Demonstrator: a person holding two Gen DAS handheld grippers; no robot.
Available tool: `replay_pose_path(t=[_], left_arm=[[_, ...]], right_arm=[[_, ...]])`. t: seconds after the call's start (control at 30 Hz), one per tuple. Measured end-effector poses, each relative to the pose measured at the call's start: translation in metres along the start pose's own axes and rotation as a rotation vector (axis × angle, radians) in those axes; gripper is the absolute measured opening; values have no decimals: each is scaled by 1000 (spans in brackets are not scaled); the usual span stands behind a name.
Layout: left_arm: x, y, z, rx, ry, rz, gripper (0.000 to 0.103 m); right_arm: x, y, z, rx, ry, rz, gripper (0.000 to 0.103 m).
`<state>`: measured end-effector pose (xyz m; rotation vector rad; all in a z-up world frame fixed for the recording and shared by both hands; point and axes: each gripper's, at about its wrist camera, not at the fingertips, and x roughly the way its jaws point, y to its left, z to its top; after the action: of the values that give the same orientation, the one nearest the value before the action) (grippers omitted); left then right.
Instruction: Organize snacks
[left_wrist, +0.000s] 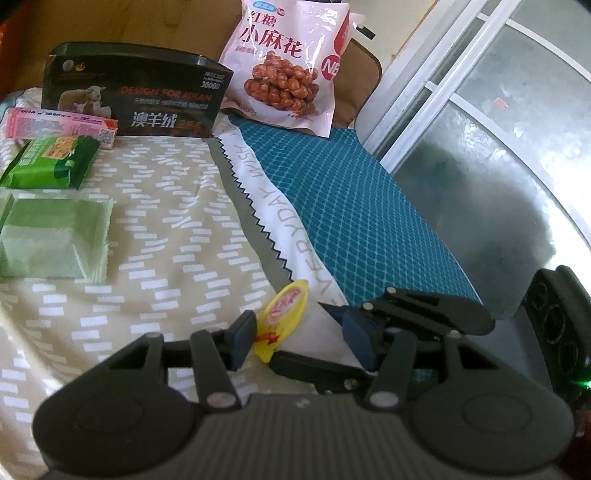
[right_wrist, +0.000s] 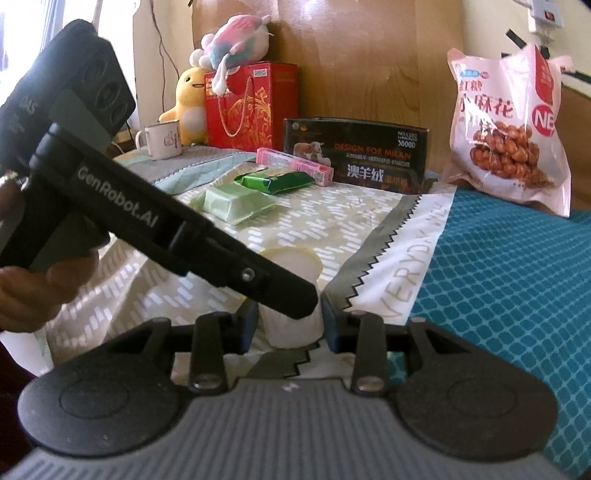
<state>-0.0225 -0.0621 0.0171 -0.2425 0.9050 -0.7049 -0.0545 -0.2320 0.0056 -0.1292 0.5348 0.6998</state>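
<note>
A small jelly cup (right_wrist: 288, 332) with a white body and a yellow lid (left_wrist: 284, 317) hangs just above the patterned bedspread (left_wrist: 166, 221). My right gripper (right_wrist: 290, 325) is shut on the cup's body, both pads pressing its sides. My left gripper (left_wrist: 299, 339) is open around the cup's lid end: the lid sits beside the left pad, with a gap to the right pad. In the right wrist view the left gripper (right_wrist: 291, 295) reaches in from the left, and its finger lies over the cup. A hand (right_wrist: 33, 291) holds its grip.
Lined up at the back are a pink candy box (right_wrist: 295, 166), a green packet (right_wrist: 277, 181), pale green packs (right_wrist: 236, 201), a black box (right_wrist: 358, 155) and a pink bag of fried twists (right_wrist: 509, 129). Behind them stand a mug (right_wrist: 162, 140) and a red gift bag (right_wrist: 251, 103). A teal cloth (left_wrist: 351, 192) lies to the right.
</note>
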Motion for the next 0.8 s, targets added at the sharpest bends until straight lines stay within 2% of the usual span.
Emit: replay_pose_path(t=[0.23,0.8], left_arm=[[-1,-1,-1,-8,-5,7,54],[-4,3,-4,-28,-9,-9,54]], right_arm=[[0,4,0,-21,-1,-19,39],[-2,2,-1,6,-3,8,42]])
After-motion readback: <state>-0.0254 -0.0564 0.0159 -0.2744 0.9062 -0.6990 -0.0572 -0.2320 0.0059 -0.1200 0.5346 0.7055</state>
